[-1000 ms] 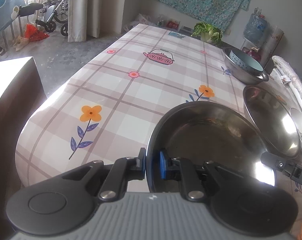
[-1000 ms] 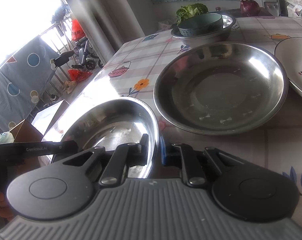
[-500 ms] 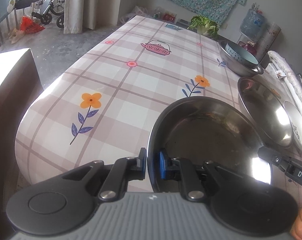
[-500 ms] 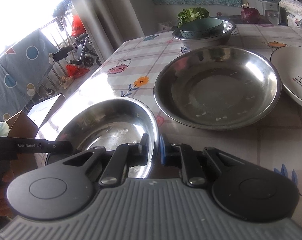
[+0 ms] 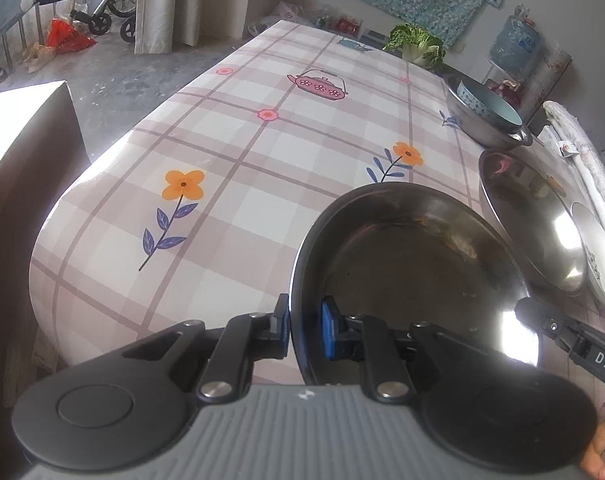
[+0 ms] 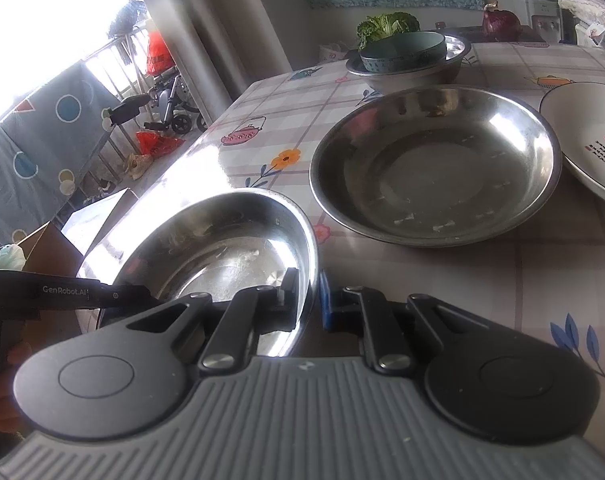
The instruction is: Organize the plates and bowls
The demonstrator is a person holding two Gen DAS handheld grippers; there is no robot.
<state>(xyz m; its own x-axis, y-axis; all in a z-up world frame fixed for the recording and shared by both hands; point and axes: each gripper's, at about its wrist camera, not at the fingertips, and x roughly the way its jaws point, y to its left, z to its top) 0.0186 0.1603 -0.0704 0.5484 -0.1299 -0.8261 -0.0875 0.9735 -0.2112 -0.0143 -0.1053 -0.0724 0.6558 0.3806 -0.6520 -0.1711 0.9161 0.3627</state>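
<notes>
Both tongs, left tongs [image 5: 304, 324] and right tongs [image 6: 307, 296], are clenched on the rim of one steel bowl [image 6: 222, 248] above the worktop [image 5: 230, 168].

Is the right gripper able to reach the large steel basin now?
Probably not yet: the right gripper is shut on the small steel bowl, though nothing stands between it and the large steel basin.
</notes>
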